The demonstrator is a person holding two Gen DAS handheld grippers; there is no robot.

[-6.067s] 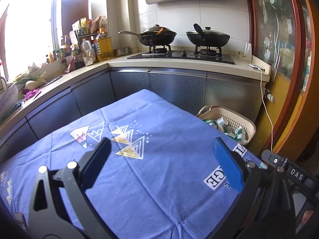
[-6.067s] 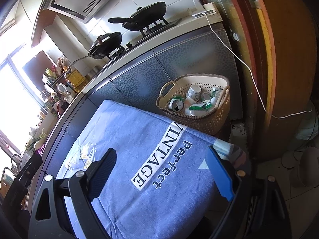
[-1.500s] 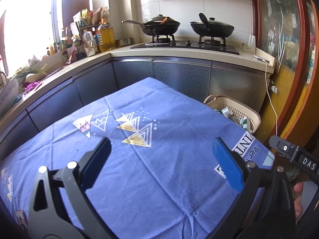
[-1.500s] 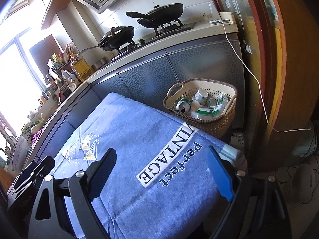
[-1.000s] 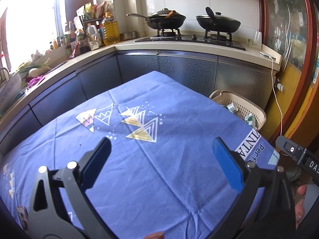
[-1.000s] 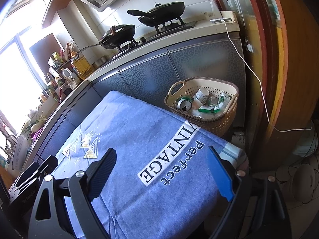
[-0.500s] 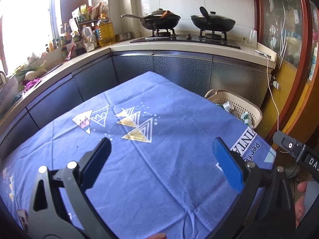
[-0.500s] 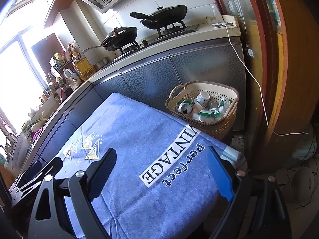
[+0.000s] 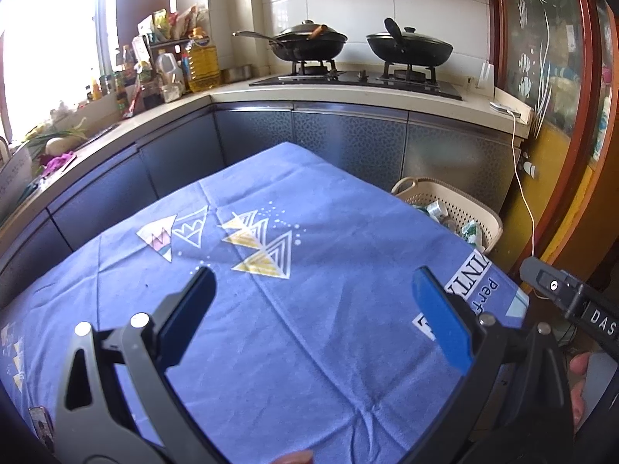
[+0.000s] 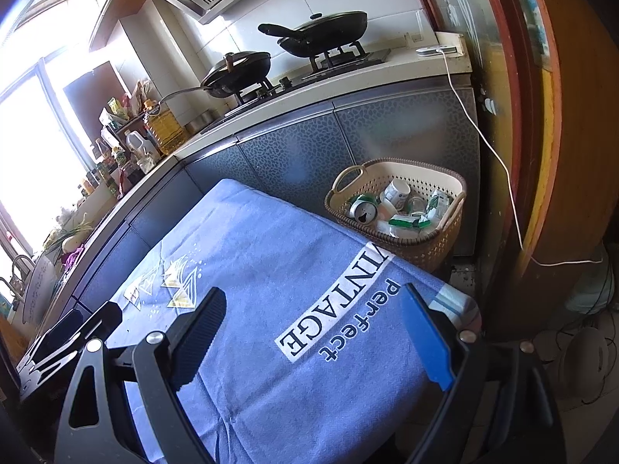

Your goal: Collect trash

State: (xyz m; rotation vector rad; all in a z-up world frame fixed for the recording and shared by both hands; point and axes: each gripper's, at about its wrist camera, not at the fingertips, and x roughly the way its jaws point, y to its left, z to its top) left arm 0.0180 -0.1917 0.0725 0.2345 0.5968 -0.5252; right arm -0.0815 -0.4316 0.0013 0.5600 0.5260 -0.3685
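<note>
A beige woven basket (image 10: pixel 437 247) stands on the floor past the table's far right corner. It holds a drink can (image 10: pixel 363 208), a white cup (image 10: pixel 396 191) and green-and-white packets (image 10: pixel 410 222). The basket also shows in the left wrist view (image 9: pixel 464 208). My left gripper (image 9: pixel 313 294) is open and empty above the blue tablecloth (image 9: pixel 271 309). My right gripper (image 10: pixel 313 321) is open and empty above the cloth's right part (image 10: pixel 271 255), nearer the basket. No trash shows on the cloth.
A kitchen counter (image 9: pixel 348 94) with two black pans (image 9: pixel 309 44) on a stove runs behind the table. Bottles and an oil jug (image 9: pixel 201 62) crowd the left corner. A white cable (image 10: pixel 499 162) hangs by a wooden door frame (image 10: pixel 541 116) at right.
Both grippers have shifted slightly over the cloth and stay open and empty. The basket and its contents have not moved.
</note>
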